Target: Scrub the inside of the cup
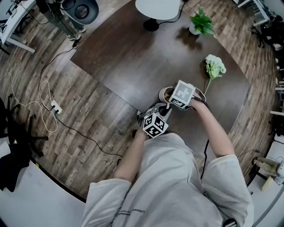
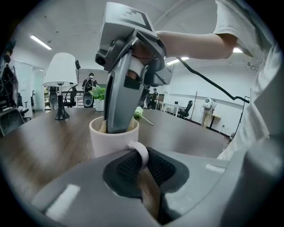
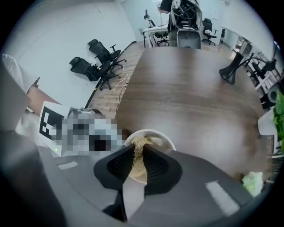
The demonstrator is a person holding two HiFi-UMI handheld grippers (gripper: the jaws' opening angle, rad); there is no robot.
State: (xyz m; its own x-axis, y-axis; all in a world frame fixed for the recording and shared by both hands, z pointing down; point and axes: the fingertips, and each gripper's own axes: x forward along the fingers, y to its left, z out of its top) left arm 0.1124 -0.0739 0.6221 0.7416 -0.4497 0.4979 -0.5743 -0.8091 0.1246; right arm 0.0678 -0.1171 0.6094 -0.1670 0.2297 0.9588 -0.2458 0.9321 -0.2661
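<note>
A white cup (image 2: 111, 139) stands upright on the dark table near its front edge; in the head view the cup (image 1: 165, 93) shows between the two grippers. My left gripper (image 2: 141, 167) is shut on the cup's handle (image 2: 140, 152). My right gripper (image 3: 136, 165) is shut on a tan scrubbing pad (image 3: 138, 153) and points down into the cup (image 3: 153, 138). From the left gripper view the right gripper's jaws reach inside the rim, with the pad (image 2: 104, 127) just showing. In the head view the right gripper (image 1: 168, 105) sits over the cup and the left gripper (image 1: 156, 116) is beside it.
A white lamp (image 1: 153, 13) and a green potted plant (image 1: 200, 22) stand at the table's far side. A white flower bunch (image 1: 214, 67) lies right of the cup. Cables (image 1: 51, 106) run over the wooden floor at left. Office chairs (image 3: 100, 62) stand beyond the table.
</note>
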